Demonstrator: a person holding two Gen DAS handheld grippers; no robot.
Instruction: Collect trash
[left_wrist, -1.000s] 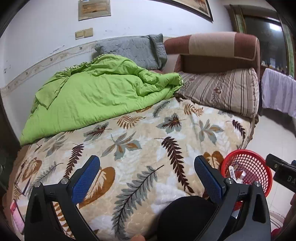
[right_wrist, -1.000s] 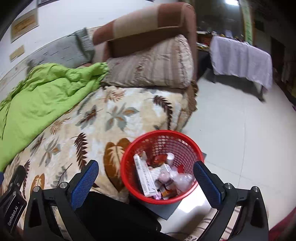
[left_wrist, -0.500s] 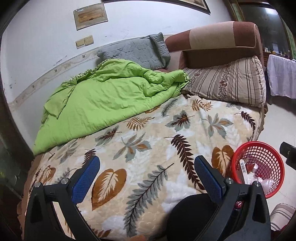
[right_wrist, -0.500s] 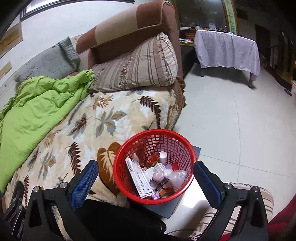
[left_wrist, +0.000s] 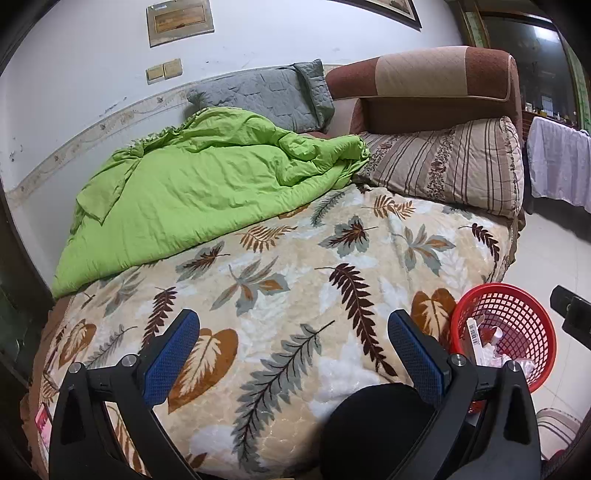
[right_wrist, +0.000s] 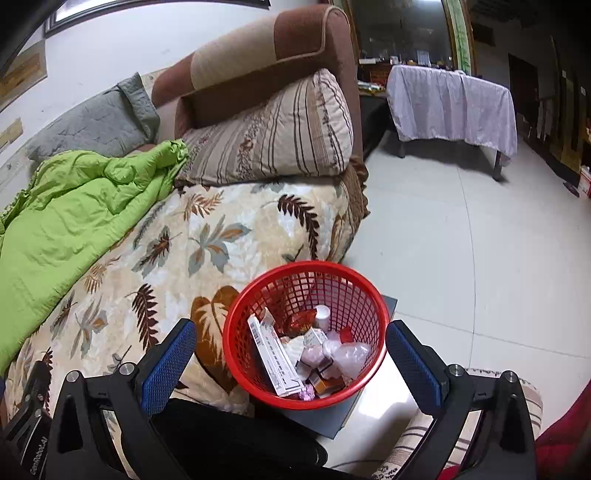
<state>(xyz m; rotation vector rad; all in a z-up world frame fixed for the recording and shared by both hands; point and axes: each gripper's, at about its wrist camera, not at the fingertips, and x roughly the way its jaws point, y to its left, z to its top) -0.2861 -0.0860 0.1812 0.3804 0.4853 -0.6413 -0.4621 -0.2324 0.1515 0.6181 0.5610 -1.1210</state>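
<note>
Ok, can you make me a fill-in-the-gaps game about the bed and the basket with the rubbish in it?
1. The basket that holds the trash is coloured ____.
2. The crumpled quilt on the bed is coloured ____.
3. The blanket under the quilt is printed with ____.
4. The left gripper and the right gripper both have their jaws ____.

Missing words: red; green; leaves; open
</note>
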